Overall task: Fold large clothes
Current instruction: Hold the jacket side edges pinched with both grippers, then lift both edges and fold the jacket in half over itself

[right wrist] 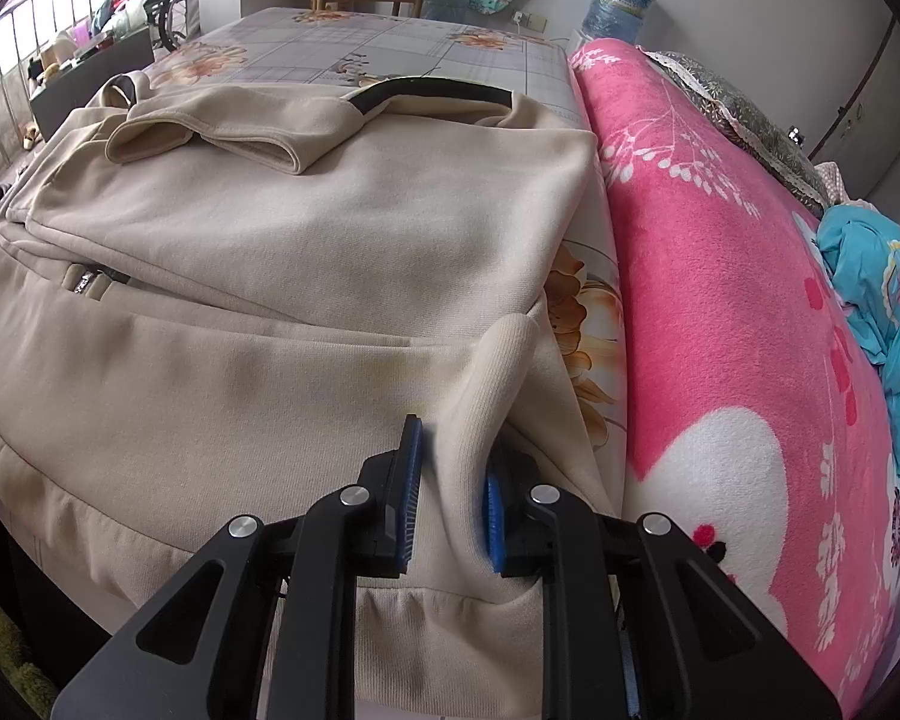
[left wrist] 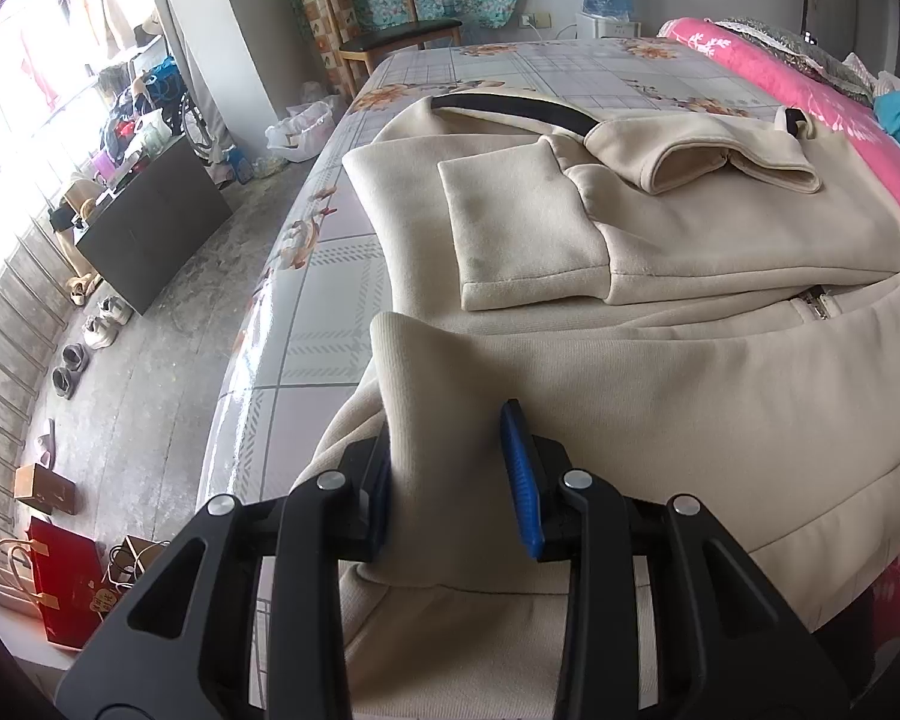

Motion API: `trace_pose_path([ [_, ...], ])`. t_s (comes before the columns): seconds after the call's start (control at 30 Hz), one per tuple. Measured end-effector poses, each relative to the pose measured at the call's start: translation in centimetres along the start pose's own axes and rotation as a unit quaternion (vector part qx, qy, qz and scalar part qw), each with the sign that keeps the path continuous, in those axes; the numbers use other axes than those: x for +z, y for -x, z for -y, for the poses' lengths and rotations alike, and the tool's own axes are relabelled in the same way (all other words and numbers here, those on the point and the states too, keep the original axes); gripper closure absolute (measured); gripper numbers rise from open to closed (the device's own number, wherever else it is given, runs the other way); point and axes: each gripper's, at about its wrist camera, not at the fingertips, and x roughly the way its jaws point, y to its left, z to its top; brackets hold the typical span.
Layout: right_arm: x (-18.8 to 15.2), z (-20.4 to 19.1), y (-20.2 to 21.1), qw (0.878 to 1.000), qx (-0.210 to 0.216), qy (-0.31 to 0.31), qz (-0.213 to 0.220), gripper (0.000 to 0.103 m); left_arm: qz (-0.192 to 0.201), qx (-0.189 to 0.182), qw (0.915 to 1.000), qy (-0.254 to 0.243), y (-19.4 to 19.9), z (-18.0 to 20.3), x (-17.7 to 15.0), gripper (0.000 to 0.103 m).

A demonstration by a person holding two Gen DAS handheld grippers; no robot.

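A large cream zip-up hoodie [left wrist: 660, 372] lies on the bed, sleeves folded across its chest, hood with a black trim at the far end; it also shows in the right wrist view [right wrist: 270, 252]. My left gripper [left wrist: 450, 468] is shut on a bunched fold of the hoodie's ribbed hem at its left corner. My right gripper [right wrist: 450, 480] is shut on a raised fold of the hem [right wrist: 480, 408] at its right corner. Both hold the hem near the bed's front edge.
The bed has a grey floral checked sheet [left wrist: 330, 276]. A pink blanket [right wrist: 720, 300] and a blue bundle [right wrist: 882, 312] lie along the right. Floor, shoes [left wrist: 90, 336] and a dark cabinet [left wrist: 150, 228] lie to the left. A chair [left wrist: 390, 30] stands beyond the bed.
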Motion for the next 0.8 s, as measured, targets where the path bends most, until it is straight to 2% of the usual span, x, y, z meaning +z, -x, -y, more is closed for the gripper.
trace_pose_path([
  [0.47,0.0,0.0,0.1,1.0,-0.004,-0.002,0.003,0.084,0.001,0.002,1.0,-0.001,0.1,0.0,0.0,0.071],
  [0.5,0.0,-0.2,0.3,1.0,-0.007,-0.002,0.005,0.085,0.004,0.0,1.0,0.001,0.1,-0.1,-0.1,0.074],
  [0.63,-0.5,-0.8,1.5,0.999,-0.021,0.005,0.025,0.096,0.025,0.002,0.9997,-0.001,1.0,-0.6,-0.4,0.096],
  [0.8,-1.8,-1.1,5.7,0.996,-0.041,-0.001,0.08,0.097,0.085,-0.036,0.9957,0.007,4.2,-1.9,-1.2,0.098],
])
